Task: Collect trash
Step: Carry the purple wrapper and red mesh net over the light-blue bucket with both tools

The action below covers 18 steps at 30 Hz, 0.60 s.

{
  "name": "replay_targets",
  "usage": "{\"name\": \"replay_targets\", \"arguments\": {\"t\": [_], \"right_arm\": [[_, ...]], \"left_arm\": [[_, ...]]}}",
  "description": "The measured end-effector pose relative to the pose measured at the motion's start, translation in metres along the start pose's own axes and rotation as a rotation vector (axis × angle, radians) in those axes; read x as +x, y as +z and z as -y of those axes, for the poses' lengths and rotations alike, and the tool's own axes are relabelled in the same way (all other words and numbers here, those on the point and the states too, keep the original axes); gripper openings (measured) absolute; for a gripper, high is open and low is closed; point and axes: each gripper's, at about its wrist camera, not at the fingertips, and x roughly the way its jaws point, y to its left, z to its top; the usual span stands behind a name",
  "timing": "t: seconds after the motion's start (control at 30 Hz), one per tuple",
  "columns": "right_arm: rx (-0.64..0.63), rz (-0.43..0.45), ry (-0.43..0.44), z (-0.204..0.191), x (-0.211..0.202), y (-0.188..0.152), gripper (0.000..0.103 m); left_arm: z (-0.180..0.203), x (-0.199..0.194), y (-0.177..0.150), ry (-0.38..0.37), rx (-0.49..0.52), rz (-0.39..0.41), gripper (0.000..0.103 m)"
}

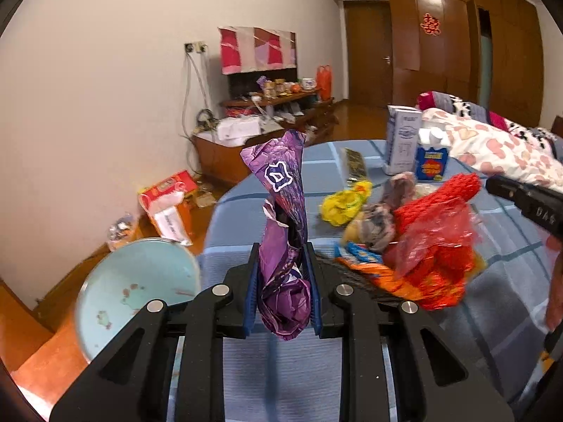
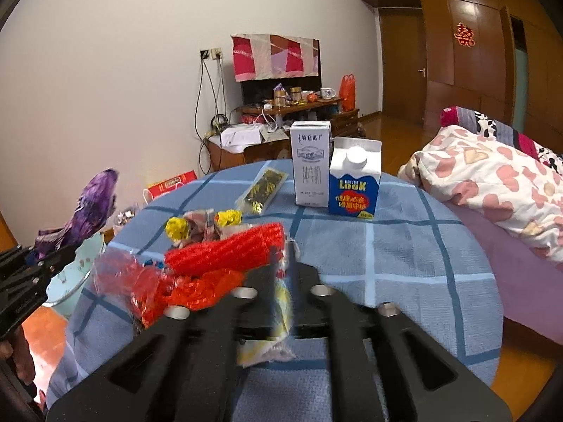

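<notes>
My left gripper (image 1: 284, 256) is shut on a crumpled purple wrapper (image 1: 281, 218) and holds it upright over the table's left edge, beside a light blue bin (image 1: 137, 281). The wrapper also shows at the left of the right wrist view (image 2: 91, 207). My right gripper (image 2: 283, 263) is shut on a thin clear wrapper with yellow print (image 2: 281, 309), which hangs blurred between the jaws. A pile of trash lies on the table: red mesh (image 2: 228, 251), red plastic film (image 2: 133, 281), yellow wrappers (image 2: 177, 228).
The round table has a blue checked cloth (image 2: 387, 256). A white milk carton (image 2: 311, 161), a blue LOOK carton (image 2: 355, 183) and a gold-black packet (image 2: 262, 190) stand at its far side. A bed with a heart-print quilt (image 2: 492, 176) is to the right.
</notes>
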Motion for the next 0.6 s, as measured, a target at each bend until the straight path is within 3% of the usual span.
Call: {"name": "replay_targets", "arguments": {"t": [0.03, 0.23, 0.3, 0.43, 0.6], "right_arm": [[0.006, 0.009, 0.001, 0.000, 0.000, 0.002, 0.067], [-0.017, -0.017, 0.018, -0.012, 0.019, 0.013, 0.066], [-0.025, -0.071, 0.046, -0.014, 0.032, 0.010, 0.020], [-0.028, -0.092, 0.074, -0.015, 0.033, 0.004, 0.015], [-0.032, -0.005, 0.053, -0.019, 0.009, 0.015, 0.015]], "left_arm": [[-0.003, 0.002, -0.002, 0.019, -0.002, -0.003, 0.023], [-0.021, 0.019, -0.018, 0.088, -0.040, -0.043, 0.023], [-0.024, 0.022, -0.021, 0.091, -0.045, -0.054, 0.023], [-0.031, 0.018, -0.019, 0.104, -0.043, -0.042, 0.023], [-0.037, 0.006, -0.010, 0.125, -0.031, -0.009, 0.023]]}}
